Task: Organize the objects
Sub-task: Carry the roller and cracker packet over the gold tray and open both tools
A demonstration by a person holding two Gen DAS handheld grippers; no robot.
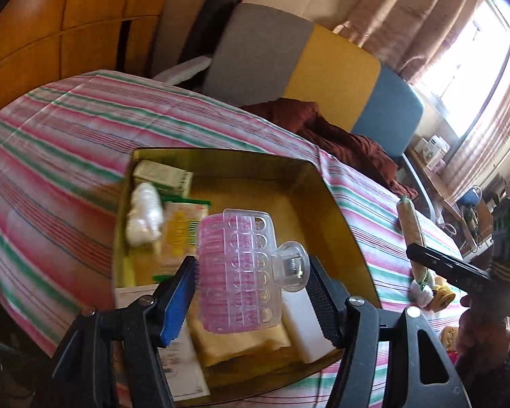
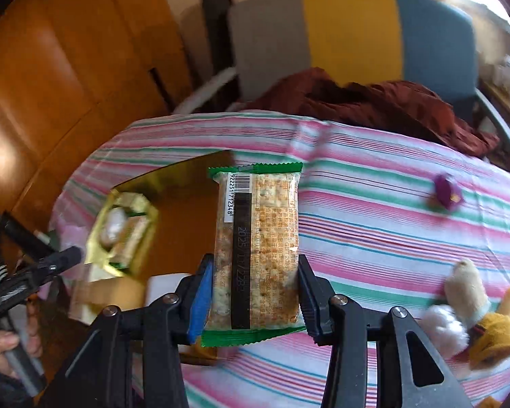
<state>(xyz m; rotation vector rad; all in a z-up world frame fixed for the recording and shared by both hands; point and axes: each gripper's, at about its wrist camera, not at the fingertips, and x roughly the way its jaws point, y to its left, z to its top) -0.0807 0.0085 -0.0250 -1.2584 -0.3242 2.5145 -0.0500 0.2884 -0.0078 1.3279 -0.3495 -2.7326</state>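
My left gripper point(image 1: 251, 295) is shut on a pink and clear plastic hair claw clip point(image 1: 241, 272) and holds it above the gold box point(image 1: 309, 183). The box holds a white wad point(image 1: 144, 217), snack packets point(image 1: 183, 227) and a white block point(image 1: 306, 326). My right gripper point(image 2: 253, 297) is shut on a green-edged cracker packet point(image 2: 258, 248), held above the striped cloth beside the gold box point(image 2: 173, 176). The right gripper also shows at the right of the left wrist view point(image 1: 459, 268).
A pink and green striped cloth point(image 1: 68, 125) covers the table. Small plush toys point(image 2: 476, 316) and a purple item point(image 2: 447, 192) lie on the right. A wrapped stick point(image 1: 413, 231) lies on the cloth. A chair with dark red fabric point(image 2: 374, 102) stands behind.
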